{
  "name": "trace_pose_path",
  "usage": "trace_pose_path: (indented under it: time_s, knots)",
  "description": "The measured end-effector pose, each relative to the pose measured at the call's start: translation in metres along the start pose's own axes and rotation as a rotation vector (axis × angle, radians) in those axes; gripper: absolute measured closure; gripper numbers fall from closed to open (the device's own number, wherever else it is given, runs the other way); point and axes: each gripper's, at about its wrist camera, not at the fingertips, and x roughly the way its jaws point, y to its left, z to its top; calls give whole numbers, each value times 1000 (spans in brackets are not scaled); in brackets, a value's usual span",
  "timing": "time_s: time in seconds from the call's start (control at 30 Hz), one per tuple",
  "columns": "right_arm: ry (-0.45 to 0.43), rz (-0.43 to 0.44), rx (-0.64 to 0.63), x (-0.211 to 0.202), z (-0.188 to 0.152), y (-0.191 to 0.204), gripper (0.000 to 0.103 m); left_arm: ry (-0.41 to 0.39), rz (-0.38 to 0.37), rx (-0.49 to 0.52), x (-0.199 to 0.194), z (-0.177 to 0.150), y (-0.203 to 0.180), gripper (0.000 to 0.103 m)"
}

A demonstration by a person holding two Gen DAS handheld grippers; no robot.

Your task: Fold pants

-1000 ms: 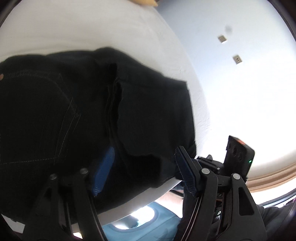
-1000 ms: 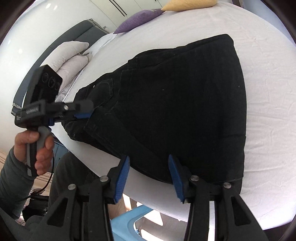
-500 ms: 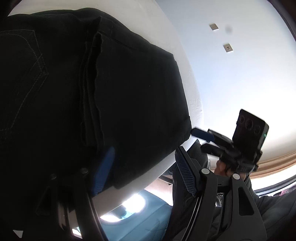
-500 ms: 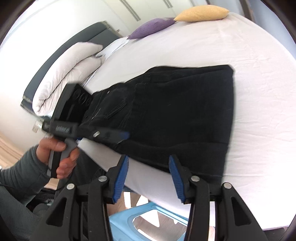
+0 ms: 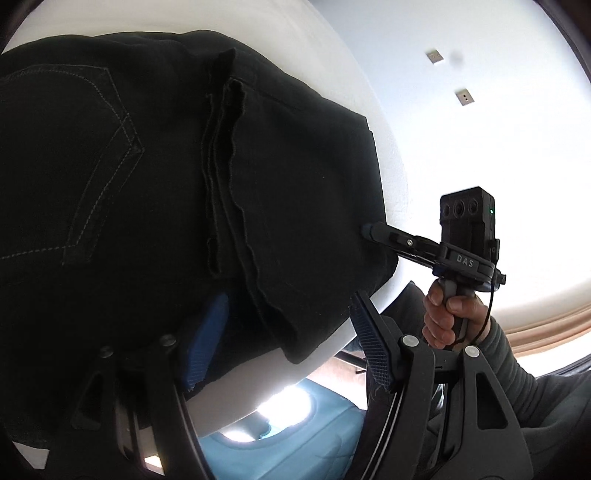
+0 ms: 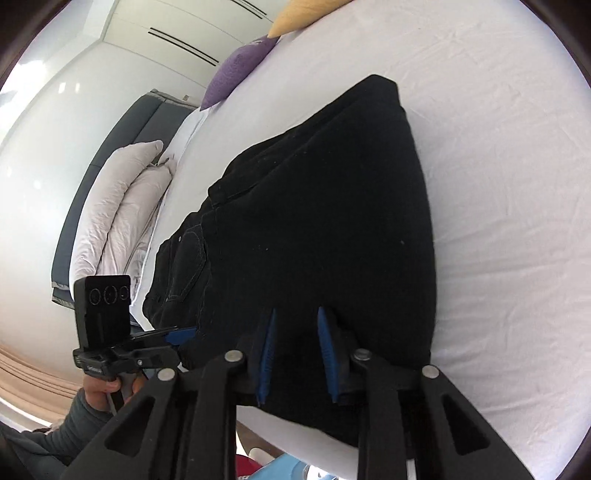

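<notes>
In the left wrist view, the black pants [image 5: 155, 192] lay folded on the white bed [image 5: 388, 155], filling most of the frame, with a stitched back pocket [image 5: 92, 166] on the left and stacked fabric edges running down the middle. The left gripper [image 5: 284, 343] stood released with its jaws wide: its left blue pad [image 5: 207, 343] sat against the near edge of the cloth, while the right pad [image 5: 369, 347] hung off the side of the mattress, pressing on nothing. Further right, the right gripper [image 5: 369, 232] reached in from the side, its tip at the pants' right-hand edge, and a hand [image 5: 450, 314] in a grey sleeve [image 5: 517, 373] clasped its handle. In the right wrist view, the pants [image 6: 332, 221] stretched away from the camera across the bed [image 6: 498, 184], near its front edge. The right gripper [image 6: 297, 354] had its jaws closing, with a fold of the pants' near edge between the blue pads [image 6: 266, 354]; whether they already pressed on the dark fabric could not be told. At the left, the left gripper [image 6: 181, 336] pointed at the waistband end, held by a hand [image 6: 99, 391]. White pillows [image 6: 122, 206], a purple cushion [image 6: 236, 70] and a yellow cushion [image 6: 299, 14] lay at the bed's far end.
</notes>
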Motion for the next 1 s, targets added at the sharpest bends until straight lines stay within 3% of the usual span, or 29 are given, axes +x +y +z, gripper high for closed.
trace_pose_path:
  time_s: [0.07,0.1,0.17,0.23,0.3,0.37,0.4,0.47,0.53,0.6,0.73,0.77,0.8,0.83,0.87,1.0]
  knots:
    - [-16,-19,-19,-17,-6,11,68,-23,21,3,-2,-1,-1,37]
    - [-28,-5,-44,-23,-6,18,60,-37,30,9,-13,-1,-1,37]
    - [-46,57,-84,-27,-5,32,55,-75,9,14,-23,-2,-7,37]
    - [-24,127,-93,-22,-9,37,51,-121,-8,7,-31,-10,-8,37]
    - [31,116,-75,-2,-14,27,46,-172,-8,-12,-45,-14,-7,37]
    - [64,53,-22,12,-24,1,65,-225,3,-46,-64,-21,0,37]
    - [34,51,11,9,-27,-6,81,-247,11,-62,-75,-25,3,37]
    - [14,83,55,1,-27,-7,78,-308,28,-105,-98,-40,16,37]
    - [-14,86,2,-8,-23,7,59,-374,61,-163,-121,-57,31,37]
    - [-36,147,-49,-8,-15,23,48,-457,86,-237,-149,-75,52,37]
    - [-21,214,-74,25,-2,38,34,-580,115,-397,-187,-114,93,30]
    - [-6,180,-48,38,0,31,34,-595,113,-431,-194,-121,103,30]
    - [15,118,-10,51,1,27,38,-607,112,-460,-197,-128,110,30]
    - [20,70,23,60,2,24,50,-616,115,-481,-199,-132,117,30]
    - [2,56,47,60,4,24,51,-623,115,-506,-201,-136,124,30]
    - [-33,116,20,47,11,49,45,-645,70,-607,-196,-138,150,30]
